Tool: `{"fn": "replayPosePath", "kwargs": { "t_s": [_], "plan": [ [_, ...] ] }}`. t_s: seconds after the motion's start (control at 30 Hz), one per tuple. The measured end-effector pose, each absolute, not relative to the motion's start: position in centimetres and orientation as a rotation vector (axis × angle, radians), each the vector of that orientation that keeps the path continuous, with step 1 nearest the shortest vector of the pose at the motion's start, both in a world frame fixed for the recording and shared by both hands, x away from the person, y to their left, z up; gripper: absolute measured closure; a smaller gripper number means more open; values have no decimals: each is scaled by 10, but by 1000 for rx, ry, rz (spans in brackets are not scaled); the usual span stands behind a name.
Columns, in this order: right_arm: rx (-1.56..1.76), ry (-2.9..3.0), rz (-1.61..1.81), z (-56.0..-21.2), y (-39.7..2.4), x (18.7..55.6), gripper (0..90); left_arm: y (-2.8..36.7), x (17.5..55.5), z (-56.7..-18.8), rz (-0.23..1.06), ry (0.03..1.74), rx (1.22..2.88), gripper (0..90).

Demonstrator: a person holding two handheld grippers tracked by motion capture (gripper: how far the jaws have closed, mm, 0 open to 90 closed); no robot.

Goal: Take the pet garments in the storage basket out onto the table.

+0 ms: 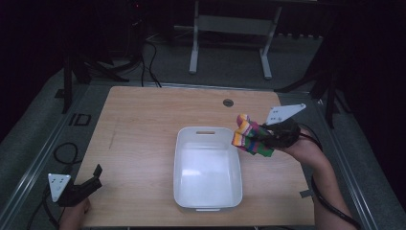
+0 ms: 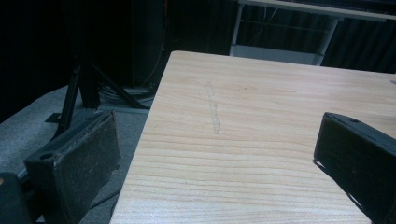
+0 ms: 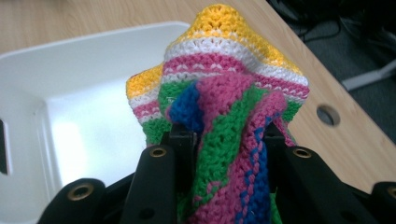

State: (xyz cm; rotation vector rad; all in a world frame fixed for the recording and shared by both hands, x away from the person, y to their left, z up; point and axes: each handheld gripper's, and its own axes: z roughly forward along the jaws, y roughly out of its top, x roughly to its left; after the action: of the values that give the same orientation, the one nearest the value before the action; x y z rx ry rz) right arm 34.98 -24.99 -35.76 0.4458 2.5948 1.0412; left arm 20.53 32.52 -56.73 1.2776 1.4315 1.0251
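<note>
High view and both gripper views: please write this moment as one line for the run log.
right tongs: shut on knitted cloth, beside white bin | left tongs: open, nothing held, near table corner

Our left gripper (image 1: 95, 176) sits low at the near left corner, jaws spread wide, nothing between them. Our right gripper (image 1: 262, 135) is raised at far right, jaws clamped, forearm angling in from below.

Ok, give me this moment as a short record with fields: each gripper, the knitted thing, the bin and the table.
left gripper: open, holding nothing, near the table's near-left corner
right gripper: shut on the knitted cloth, beside the bin's right rim
knitted cloth: striped yellow, white, pink, green, blue; lifted off the table
bin: white, nothing inside
table: light wood
</note>
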Motion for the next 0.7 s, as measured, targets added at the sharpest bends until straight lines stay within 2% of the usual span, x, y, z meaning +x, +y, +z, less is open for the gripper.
{"fn": "replayPosePath", "kwargs": {
  "t_s": [0.3, 0.47, 0.7],
  "plan": [
    [612, 2536, 1048, -379, -294, 357, 675, 325, 205, -567, 1025, 1432, 1281, 9],
    [668, 2533, 1031, -392, -305, 361, 675, 325, 205, -567, 1027, 1433, 1282, 9],
    [760, 2532, 990, -434, -315, 376, 672, 325, 205, -567, 1028, 1433, 1283, 9]
  ]
}}
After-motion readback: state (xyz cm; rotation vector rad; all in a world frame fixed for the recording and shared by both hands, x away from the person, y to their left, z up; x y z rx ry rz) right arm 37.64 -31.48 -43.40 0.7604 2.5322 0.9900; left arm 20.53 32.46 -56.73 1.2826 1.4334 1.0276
